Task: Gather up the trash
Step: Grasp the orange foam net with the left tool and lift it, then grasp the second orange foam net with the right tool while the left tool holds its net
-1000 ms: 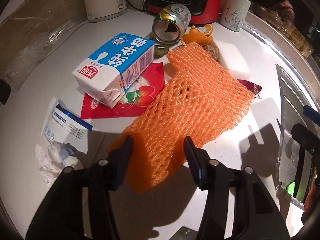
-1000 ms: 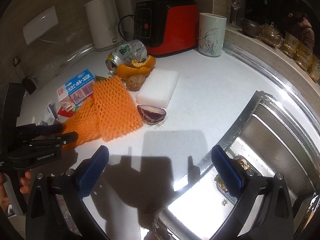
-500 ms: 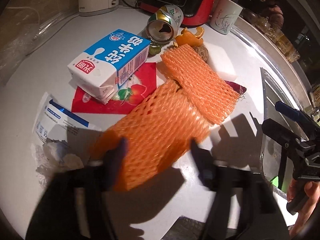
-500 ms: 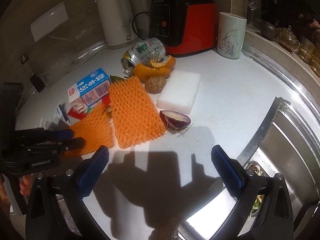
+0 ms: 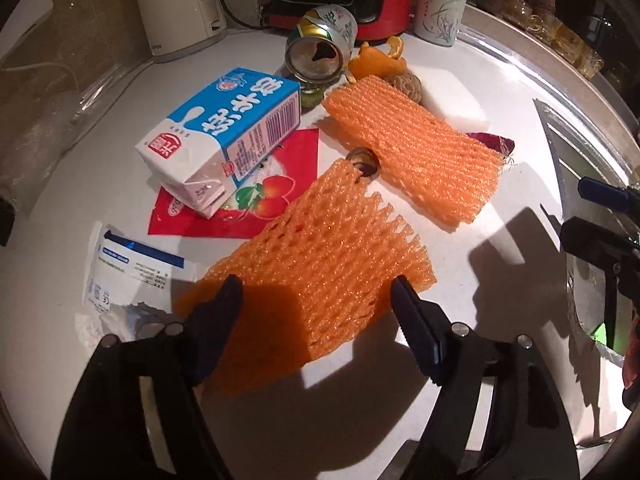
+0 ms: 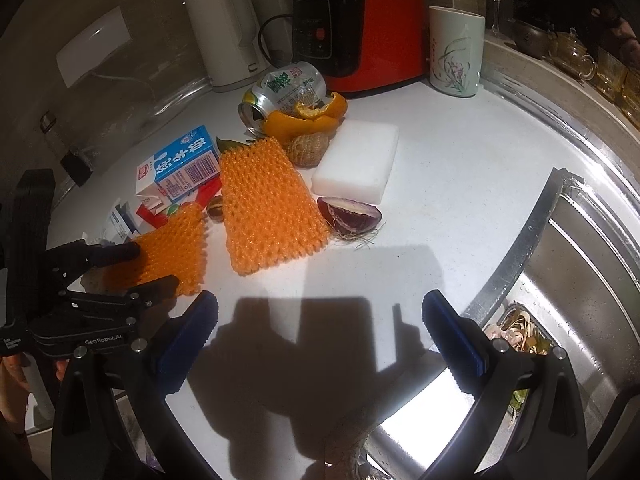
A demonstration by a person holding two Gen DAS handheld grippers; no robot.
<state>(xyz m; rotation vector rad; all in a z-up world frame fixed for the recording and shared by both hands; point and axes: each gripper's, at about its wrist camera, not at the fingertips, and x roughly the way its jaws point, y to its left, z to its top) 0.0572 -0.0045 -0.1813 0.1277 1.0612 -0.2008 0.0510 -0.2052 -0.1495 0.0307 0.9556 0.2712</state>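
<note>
1. The near foam net (image 5: 320,256), an orange mesh sleeve, lies flat on the white counter (image 5: 500,92) at the centre of the left wrist view, its lower edge between the two fingers of the left gripper (image 5: 314,304)

2. A second ago this net lay joined over the far foam net (image 5: 416,148) as one long strip; now the two lie apart, with a small brown nut (image 5: 364,160) showing in the gap between them

3. The left gripper's jaws have just been closing after swinging wide; they stand either side of the net's lower edge, and the pads do not look pressed onto it, so I judge it not yet gripped

4. The right gripper (image 6: 320,332) hangs wide open at the bottom of the right wrist view, over bare counter beside the sink (image 6: 580,264), holding nothing

5. Other trash sits above the nets: a milk carton (image 5: 224,136) on a red wrapper (image 5: 276,196), a tipped drink can (image 5: 320,48), orange peel (image 5: 380,64), half a red onion (image 6: 348,212) and a white foam block (image 6: 358,160); a paper packet (image 5: 128,268) lies at lower left

6. With the nets parted, one can be lifted alone; the likely next need is to close fully on the soft mesh, which may slip or drag the nut along
</note>
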